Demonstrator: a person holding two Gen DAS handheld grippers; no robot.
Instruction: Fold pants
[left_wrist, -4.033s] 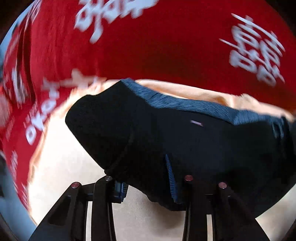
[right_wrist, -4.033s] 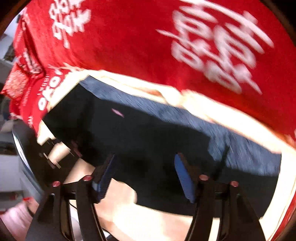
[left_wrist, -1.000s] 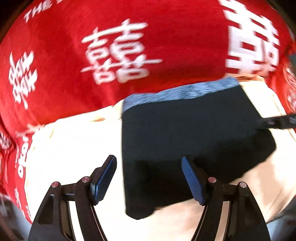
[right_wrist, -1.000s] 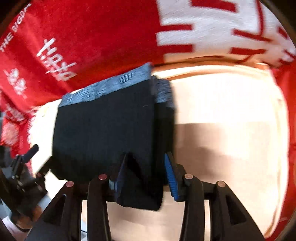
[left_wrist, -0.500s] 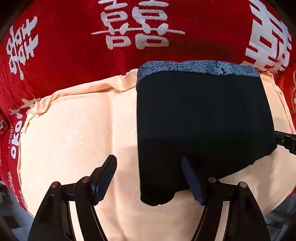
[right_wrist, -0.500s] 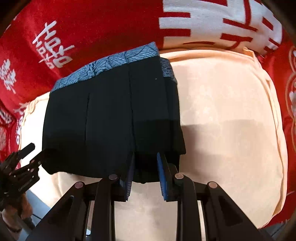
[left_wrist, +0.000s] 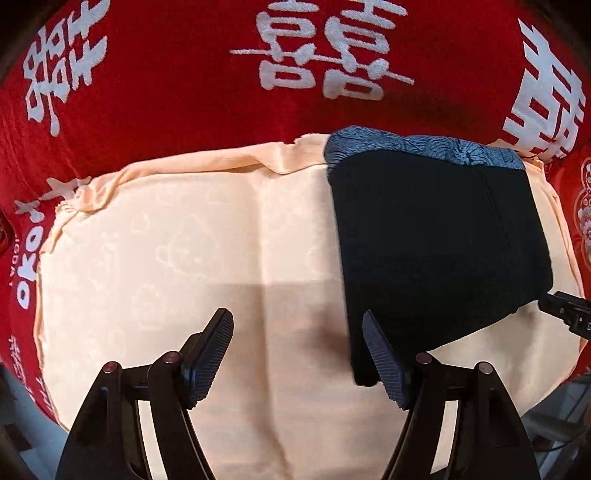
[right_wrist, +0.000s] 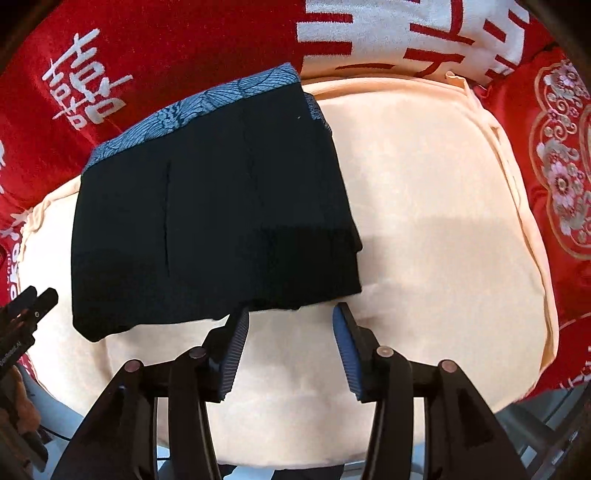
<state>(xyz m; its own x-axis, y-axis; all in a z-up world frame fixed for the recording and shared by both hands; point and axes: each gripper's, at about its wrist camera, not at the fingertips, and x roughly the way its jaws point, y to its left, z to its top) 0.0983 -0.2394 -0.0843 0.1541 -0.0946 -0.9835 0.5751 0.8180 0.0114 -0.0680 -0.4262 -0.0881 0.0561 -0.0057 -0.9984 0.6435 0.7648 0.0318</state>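
The black pants (left_wrist: 436, 251) lie folded into a flat packet on the peach cushion (left_wrist: 177, 258), with their blue patterned waistband (left_wrist: 424, 147) at the far edge. My left gripper (left_wrist: 297, 354) hangs open over bare cushion. Its right finger (left_wrist: 384, 362) overlaps the packet's near left corner. In the right wrist view the pants (right_wrist: 214, 221) fill the left half, waistband (right_wrist: 192, 110) at the top. My right gripper (right_wrist: 291, 347) sits just short of their near edge. Its jaws are opening and only cushion shows between them.
A red blanket with white characters (left_wrist: 184, 92) surrounds the cushion. A red embroidered pillow (right_wrist: 561, 166) lies to the right. The right gripper's tip (left_wrist: 565, 314) shows at the packet's right corner. The left gripper's tip (right_wrist: 26, 306) and a floor strip show at the left.
The right gripper was shut on the pants' near edge half a second ago; it has let go and drawn back. The left gripper slid left, so the pants now sit to its right.
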